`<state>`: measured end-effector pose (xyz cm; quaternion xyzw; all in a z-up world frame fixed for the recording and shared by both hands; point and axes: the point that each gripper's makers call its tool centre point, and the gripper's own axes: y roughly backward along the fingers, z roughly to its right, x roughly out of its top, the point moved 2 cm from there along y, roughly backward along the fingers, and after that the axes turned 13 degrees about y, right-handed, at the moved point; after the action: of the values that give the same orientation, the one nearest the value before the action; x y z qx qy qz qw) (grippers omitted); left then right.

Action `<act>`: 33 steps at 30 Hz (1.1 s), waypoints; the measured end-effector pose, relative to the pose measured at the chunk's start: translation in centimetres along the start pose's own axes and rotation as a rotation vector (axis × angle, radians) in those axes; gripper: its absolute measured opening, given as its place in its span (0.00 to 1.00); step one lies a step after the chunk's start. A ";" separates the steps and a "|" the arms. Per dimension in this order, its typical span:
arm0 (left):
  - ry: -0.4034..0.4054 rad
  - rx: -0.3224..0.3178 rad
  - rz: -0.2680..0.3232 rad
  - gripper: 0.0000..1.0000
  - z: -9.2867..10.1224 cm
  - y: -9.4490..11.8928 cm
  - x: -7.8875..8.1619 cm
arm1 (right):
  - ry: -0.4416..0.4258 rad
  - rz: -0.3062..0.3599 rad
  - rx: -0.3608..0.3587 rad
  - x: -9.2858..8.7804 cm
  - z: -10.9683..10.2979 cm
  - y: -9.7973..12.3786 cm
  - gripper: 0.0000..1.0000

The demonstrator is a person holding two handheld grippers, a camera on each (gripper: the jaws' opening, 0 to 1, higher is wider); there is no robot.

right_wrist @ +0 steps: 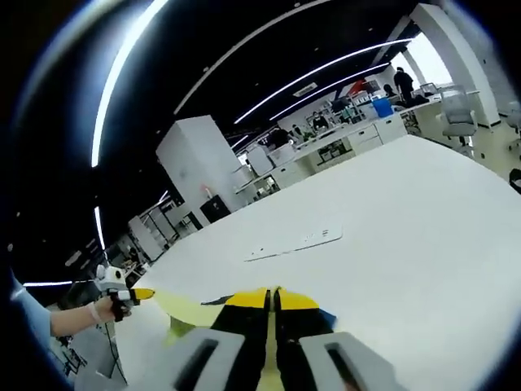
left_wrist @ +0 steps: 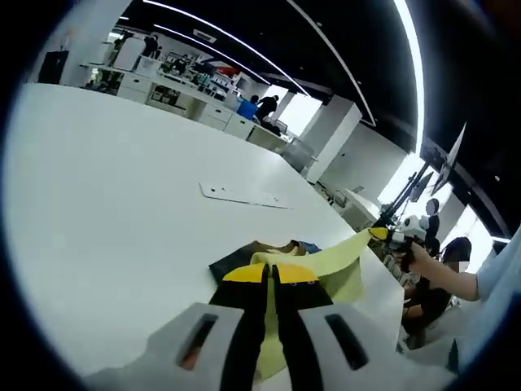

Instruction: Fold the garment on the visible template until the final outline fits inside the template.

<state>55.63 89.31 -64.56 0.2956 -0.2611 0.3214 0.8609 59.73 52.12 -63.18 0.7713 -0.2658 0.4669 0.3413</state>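
Left gripper view: my left gripper [left_wrist: 272,275] is pinching the yellow garment [left_wrist: 338,261] with jaws closed, cloth stretching lengthwise toward my right gripper [left_wrist: 381,235] above the white table [left_wrist: 122,204] | Right gripper view: my right gripper [right_wrist: 273,297] is clamping the garment's other end, jaws closed; no legible writing.

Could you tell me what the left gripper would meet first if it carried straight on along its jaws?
Probably the dark cloth just beyond the yellow garment that the left gripper pinches; then bare white table.
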 end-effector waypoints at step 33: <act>0.131 0.172 -0.152 0.00 -7.2 -5.0 -5.3 | -0.122 -0.201 -0.087 -8.8 5.5 -3.9 0.00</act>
<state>57.52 88.92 -74.61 0.3657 -0.1526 0.2950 0.8695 61.76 51.10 -74.06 0.8056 -0.2273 0.3705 0.4025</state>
